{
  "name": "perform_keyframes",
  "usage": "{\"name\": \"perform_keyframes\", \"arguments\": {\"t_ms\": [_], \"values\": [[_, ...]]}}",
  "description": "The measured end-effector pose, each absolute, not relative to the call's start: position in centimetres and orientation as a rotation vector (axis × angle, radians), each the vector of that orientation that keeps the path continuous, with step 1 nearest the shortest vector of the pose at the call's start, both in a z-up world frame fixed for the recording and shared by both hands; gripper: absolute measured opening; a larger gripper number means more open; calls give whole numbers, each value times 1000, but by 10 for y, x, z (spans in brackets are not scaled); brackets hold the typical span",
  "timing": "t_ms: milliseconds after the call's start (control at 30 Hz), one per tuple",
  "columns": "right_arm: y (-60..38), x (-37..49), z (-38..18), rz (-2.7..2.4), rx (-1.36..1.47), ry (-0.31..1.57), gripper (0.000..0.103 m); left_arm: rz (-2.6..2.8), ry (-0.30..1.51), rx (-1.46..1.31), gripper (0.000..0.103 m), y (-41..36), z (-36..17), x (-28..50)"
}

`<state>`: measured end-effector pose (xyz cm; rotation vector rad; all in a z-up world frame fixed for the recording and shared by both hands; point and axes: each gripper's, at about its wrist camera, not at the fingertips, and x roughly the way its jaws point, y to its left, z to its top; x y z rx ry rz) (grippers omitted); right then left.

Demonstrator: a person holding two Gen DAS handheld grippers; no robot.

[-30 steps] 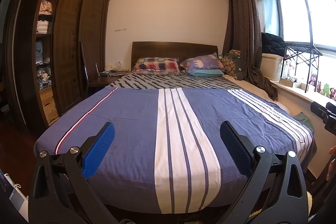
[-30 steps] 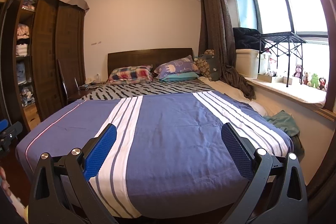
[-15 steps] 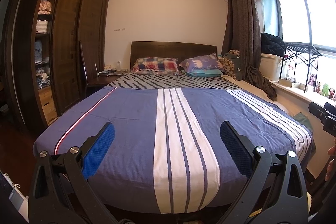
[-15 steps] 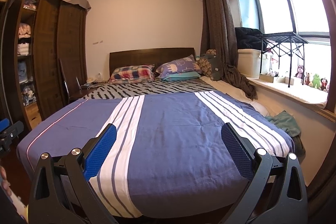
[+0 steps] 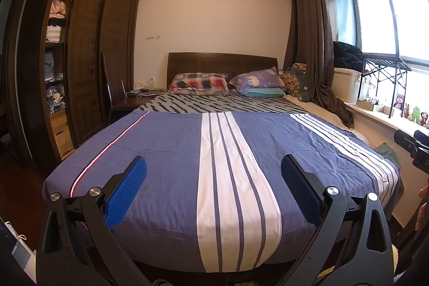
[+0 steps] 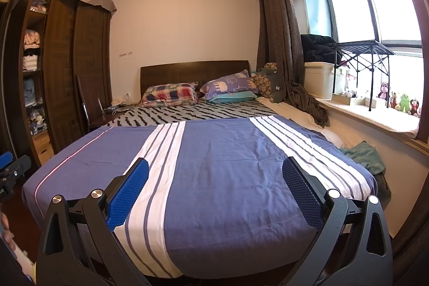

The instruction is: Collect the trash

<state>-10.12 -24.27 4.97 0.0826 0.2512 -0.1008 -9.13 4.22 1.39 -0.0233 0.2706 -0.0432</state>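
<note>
I see no clear piece of trash in either view. My left gripper is open and empty, held at the foot of a bed with a blue and white striped cover. My right gripper is also open and empty, held at the foot of the same bed, further right. The right gripper shows at the right edge of the left wrist view, and the left gripper at the left edge of the right wrist view.
A dark wooden wardrobe with open shelves stands on the left. A chair and bedside table sit by the headboard. Pillows lie at the far end. A window ledge with toys and a green cloth are on the right.
Both views have shifted slightly; the bed sits a little lower and nearer in frame. Both grippers stay open and empty.
</note>
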Motion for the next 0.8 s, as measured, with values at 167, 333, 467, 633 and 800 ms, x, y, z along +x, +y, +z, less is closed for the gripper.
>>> {"name": "perform_keyframes", "arguments": {"t_ms": [167,333,467,633,800], "values": [[-243,-101,49,-102,83,252,100,-44,275,-20,95,40,14,-91],[-244,-101,46,-109,87,255,100,-33,277,-11,95,37,14,-92],[-244,-100,44,-116,90,257,100,-58,295,-38,95,38,14,-90],[-245,-98,41,-118,98,266,100,-32,285,-27,95,36,13,-92],[-246,-97,40,-119,102,271,100,-16,277,-23,95,37,13,-92]]}}
